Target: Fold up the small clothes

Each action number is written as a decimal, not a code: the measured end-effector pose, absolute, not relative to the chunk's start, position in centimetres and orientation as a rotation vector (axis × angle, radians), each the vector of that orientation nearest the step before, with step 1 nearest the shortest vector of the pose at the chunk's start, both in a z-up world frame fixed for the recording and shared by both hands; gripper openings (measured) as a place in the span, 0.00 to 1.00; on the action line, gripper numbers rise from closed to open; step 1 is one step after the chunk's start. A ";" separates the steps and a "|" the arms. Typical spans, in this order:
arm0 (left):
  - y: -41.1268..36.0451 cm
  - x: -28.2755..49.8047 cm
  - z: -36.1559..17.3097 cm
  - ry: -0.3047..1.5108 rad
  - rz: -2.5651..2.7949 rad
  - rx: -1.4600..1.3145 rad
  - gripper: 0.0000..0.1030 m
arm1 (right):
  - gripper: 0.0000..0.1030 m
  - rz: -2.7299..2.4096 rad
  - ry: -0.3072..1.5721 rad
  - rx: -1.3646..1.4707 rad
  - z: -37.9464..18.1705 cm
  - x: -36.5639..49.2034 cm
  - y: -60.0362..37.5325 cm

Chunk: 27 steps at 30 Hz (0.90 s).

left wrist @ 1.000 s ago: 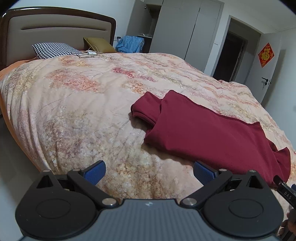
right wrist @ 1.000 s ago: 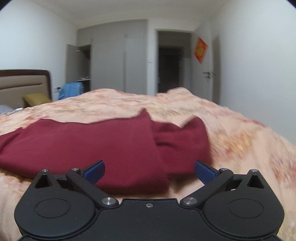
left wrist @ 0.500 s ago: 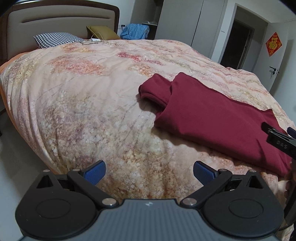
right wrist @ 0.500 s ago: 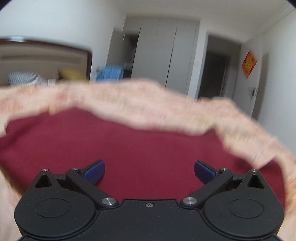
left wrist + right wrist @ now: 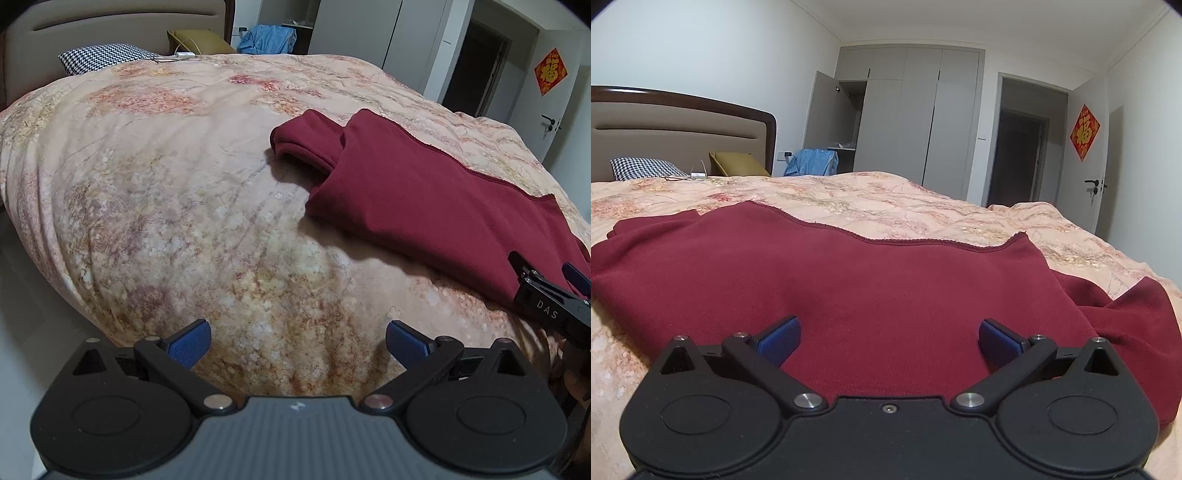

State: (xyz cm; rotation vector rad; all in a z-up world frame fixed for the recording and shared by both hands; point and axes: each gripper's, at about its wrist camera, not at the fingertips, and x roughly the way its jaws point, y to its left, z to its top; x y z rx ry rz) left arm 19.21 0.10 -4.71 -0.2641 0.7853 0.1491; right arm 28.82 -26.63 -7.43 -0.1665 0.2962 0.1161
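A dark red garment [image 5: 424,192] lies partly folded on the floral bedspread [image 5: 177,206], with a sleeve poking out at its far left end. My left gripper [image 5: 298,338] is open over bare bedspread, to the left of the garment's near edge. The right gripper [image 5: 550,291] shows at the right edge of the left wrist view, low over the garment's near right part. In the right wrist view the right gripper [image 5: 889,338] is open just above the red garment [image 5: 886,280], with nothing between its fingers.
A checked pillow [image 5: 107,59] and an olive cushion [image 5: 199,40] lie at the headboard, with a white charger and cable beside them. Blue clothing [image 5: 812,162] sits by the grey wardrobe [image 5: 908,114]. A dark doorway [image 5: 1019,158] and a door with a red decoration are at right.
Both grippers have moved forward over the bed. The right gripper swung left and came low over the middle of the red garment. Both stayed open.
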 end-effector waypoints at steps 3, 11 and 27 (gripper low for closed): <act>0.1 19.1 -4.7 0.783 0.148 -0.265 1.00 | 1.00 0.113 0.292 -0.172 -7.4 28.9 -26.7; -0.2 19.0 -5.0 0.801 0.139 -0.259 1.00 | 1.00 0.114 0.294 -0.167 -7.5 28.7 -26.6; 2.8 25.9 -5.4 0.512 -0.118 -0.647 1.00 | 1.00 0.139 0.318 -0.123 -7.4 29.0 -27.2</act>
